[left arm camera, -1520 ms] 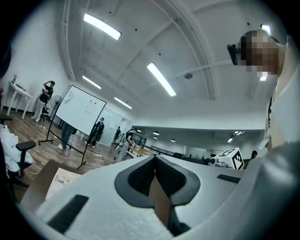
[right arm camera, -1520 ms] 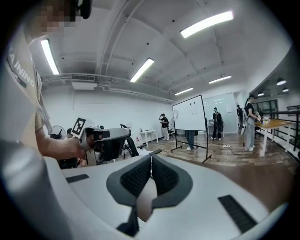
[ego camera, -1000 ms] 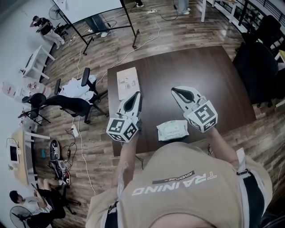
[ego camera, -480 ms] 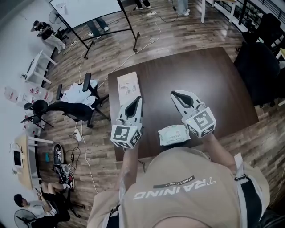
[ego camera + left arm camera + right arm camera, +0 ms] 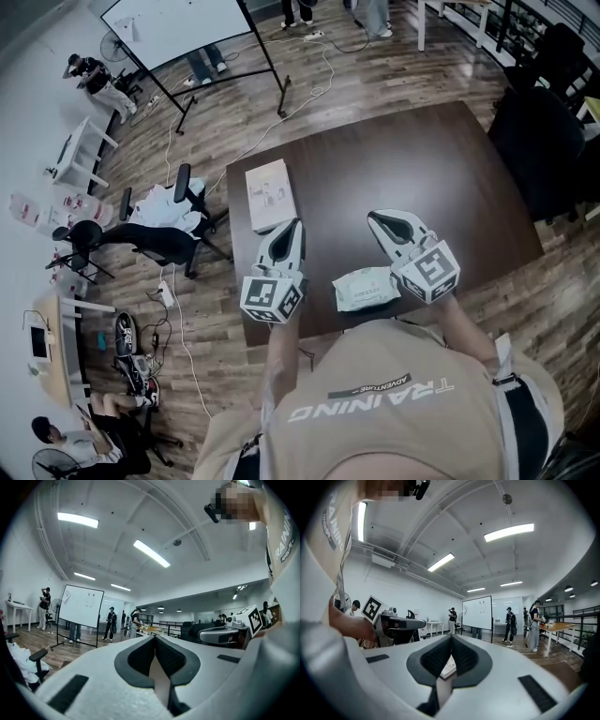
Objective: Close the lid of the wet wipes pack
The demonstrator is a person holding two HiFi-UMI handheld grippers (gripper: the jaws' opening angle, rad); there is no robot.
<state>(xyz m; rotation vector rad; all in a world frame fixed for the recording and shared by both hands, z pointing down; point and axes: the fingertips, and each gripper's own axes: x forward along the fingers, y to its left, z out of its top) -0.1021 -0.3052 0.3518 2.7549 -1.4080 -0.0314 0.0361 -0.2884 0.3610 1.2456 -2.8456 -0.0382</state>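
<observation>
Left gripper (image 5: 288, 230) jaws pressed together on nothing, over the dark brown wooden table (image 5: 422, 159) by its near edge, soft pale-green wet wipes pack (image 5: 366, 288) lying flat between both grippers (lid state unreadable), right gripper (image 5: 382, 218) likewise closed, empty.

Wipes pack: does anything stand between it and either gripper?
Nothing visible does. The wipes pack lies near the table edge, between the left gripper and right gripper, with only bare tabletop around it. Both grippers are shut and empty.
</observation>
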